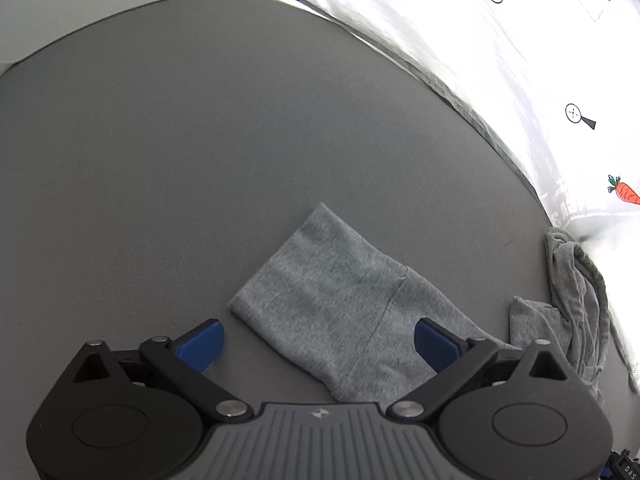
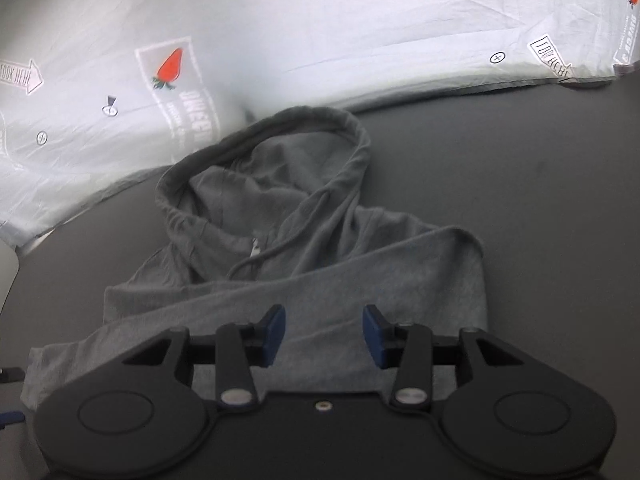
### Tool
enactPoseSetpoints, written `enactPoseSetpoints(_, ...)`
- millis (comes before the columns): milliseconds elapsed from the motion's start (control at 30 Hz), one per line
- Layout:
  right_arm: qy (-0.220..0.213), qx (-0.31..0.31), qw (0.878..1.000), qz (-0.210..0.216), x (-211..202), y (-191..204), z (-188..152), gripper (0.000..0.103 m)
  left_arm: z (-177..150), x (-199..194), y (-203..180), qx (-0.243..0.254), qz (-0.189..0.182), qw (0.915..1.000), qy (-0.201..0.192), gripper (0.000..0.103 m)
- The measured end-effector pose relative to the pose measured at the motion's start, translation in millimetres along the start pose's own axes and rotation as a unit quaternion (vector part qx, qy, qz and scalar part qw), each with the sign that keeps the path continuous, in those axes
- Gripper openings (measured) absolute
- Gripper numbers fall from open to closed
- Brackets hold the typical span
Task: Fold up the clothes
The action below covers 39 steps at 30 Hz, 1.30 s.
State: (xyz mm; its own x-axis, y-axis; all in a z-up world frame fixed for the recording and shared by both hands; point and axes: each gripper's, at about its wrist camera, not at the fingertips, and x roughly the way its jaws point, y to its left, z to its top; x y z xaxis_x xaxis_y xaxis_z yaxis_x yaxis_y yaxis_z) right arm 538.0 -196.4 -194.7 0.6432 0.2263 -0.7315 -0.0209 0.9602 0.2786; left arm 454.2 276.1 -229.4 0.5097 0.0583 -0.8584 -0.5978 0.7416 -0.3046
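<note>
Hoodie (image 2: 328, 264), grey, lies on a dark grey surface (image 1: 200, 160), its hood (image 2: 272, 168) just beside a white printed sheet (image 2: 320, 32) bearing strawberry and carrot motifs. Hood mouth open toward the sheet; drawstring (image 2: 280, 248) trails down the chest. One sleeve (image 1: 332, 300) lies flat, cuff pointing away from the hood, long axis diagonal. Left tool (image 1: 318, 344) blue pads apart, straddling the sleeve. Right tool (image 2: 324, 334) pads apart, over the folded body, gripping nothing.

Black tongs (image 1: 319, 345), blue pads (image 2: 275, 334), silver pivot screws.
</note>
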Motion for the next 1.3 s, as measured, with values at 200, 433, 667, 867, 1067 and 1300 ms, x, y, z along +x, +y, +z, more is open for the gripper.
enactPoseSetpoints(200,0.016,0.008,1.0,-0.004,-6,18,-31,0.044,-10,1,-31,0.125,0.07,0.9887,-0.043,0.017)
enactPoseSetpoints(433,-0.011,0.052,0.998,-0.014,-33,0,-30,0.044,0,-34,-79,0.155,-0.036,0.9849,-0.069,0.015)
enactPoseSetpoints(667,-0.058,0.098,0.992,-0.048,-80,-40,-53,0.044,-48,-93,-213,0.261,-0.248,0.9314,-0.054,0.015)
enactPoseSetpoints(867,-0.075,0.144,0.983,-0.082,-120,-87,-71,0.048,-159,-61,-310,0.396,-0.281,0.8727,0.051,0.083)
enactPoseSetpoints(1067,-0.068,0.142,0.982,-0.1,-133,-115,-80,0.05,-191,-64,-259,0.419,-0.232,0.8756,0.062,0.085)
enactPoseSetpoints(1300,-0.035,0.131,0.99,-0.042,-87,-113,-64,0.052,-137,-41,-209,0.327,-0.096,0.9402,-0.009,0.085)
